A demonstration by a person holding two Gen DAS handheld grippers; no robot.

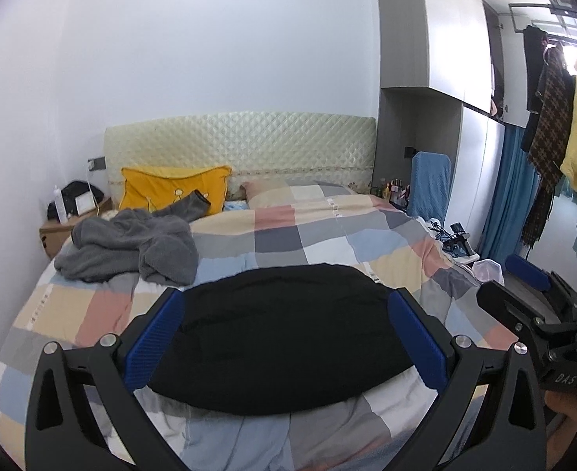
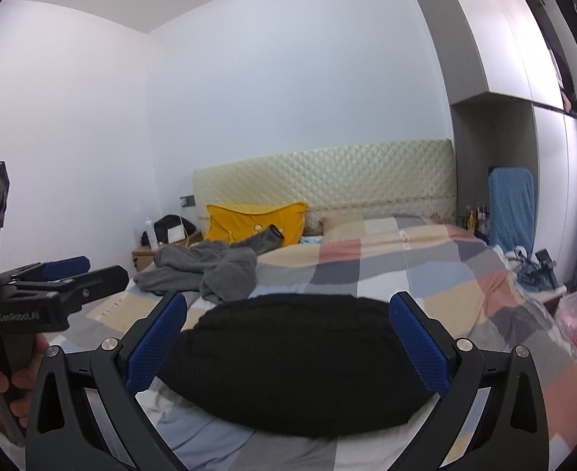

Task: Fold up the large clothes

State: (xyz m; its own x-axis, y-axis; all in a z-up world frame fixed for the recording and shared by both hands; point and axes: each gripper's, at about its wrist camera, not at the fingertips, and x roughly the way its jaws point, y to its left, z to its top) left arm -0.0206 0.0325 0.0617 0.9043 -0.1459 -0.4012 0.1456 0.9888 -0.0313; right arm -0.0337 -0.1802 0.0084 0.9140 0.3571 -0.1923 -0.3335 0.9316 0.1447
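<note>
A black garment (image 1: 284,337) lies folded into a flat bundle on the checked bedspread (image 1: 296,231), near the foot of the bed. My left gripper (image 1: 284,306) hovers above it, open, blue pads wide apart with nothing between them. In the right wrist view the same black garment (image 2: 292,365) lies below my right gripper (image 2: 286,310), which is open and holds nothing. A crumpled grey garment (image 1: 131,251) sits further up the bed on the left, shown also as the grey garment (image 2: 206,271). The right gripper's body (image 1: 532,314) shows at the right edge of the left wrist view.
A yellow pillow (image 1: 174,190) leans on the quilted headboard (image 1: 241,149). A bedside table (image 1: 60,231) with a bottle stands at left. Right of the bed are a blue-covered chair (image 1: 429,184), grey wardrobes (image 1: 445,39), hanging clothes (image 1: 563,125) and a plastic bag (image 2: 575,310).
</note>
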